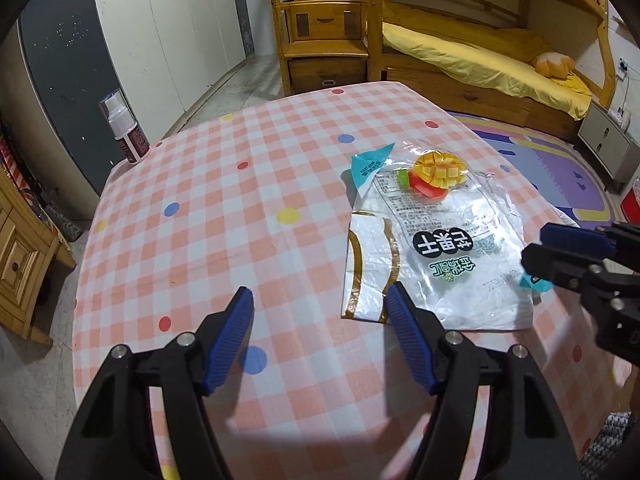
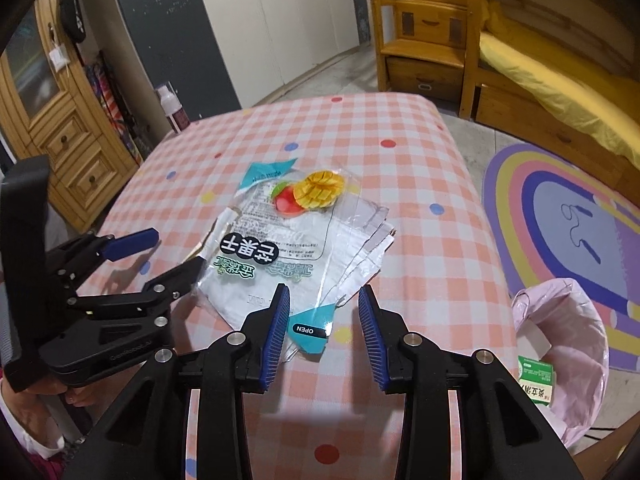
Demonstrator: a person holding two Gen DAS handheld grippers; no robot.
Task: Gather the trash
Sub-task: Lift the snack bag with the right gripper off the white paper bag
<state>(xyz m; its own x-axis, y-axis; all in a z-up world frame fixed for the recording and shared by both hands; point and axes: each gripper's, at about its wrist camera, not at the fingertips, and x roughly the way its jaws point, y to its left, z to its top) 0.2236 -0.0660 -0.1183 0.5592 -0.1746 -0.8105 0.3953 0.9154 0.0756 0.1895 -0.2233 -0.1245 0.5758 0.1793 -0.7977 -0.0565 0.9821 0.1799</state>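
Note:
An empty dried-mango snack bag [image 1: 436, 248], white and clear with a mango picture, lies flat on the pink checked tablecloth [image 1: 240, 216]; it also shows in the right wrist view [image 2: 304, 240]. My left gripper [image 1: 320, 312] is open, its right finger at the bag's near left edge. My right gripper [image 2: 324, 304] is open around the bag's teal "OPEN" corner [image 2: 310, 330], apart from it. From the left wrist view the right gripper [image 1: 532, 248] sits at the bag's right edge.
A white spray bottle [image 1: 126, 132] stands at the table's far left corner. A bin lined with a pink bag [image 2: 568, 356] holding a green carton stands on the floor right of the table. A bunk bed and wooden drawers are behind.

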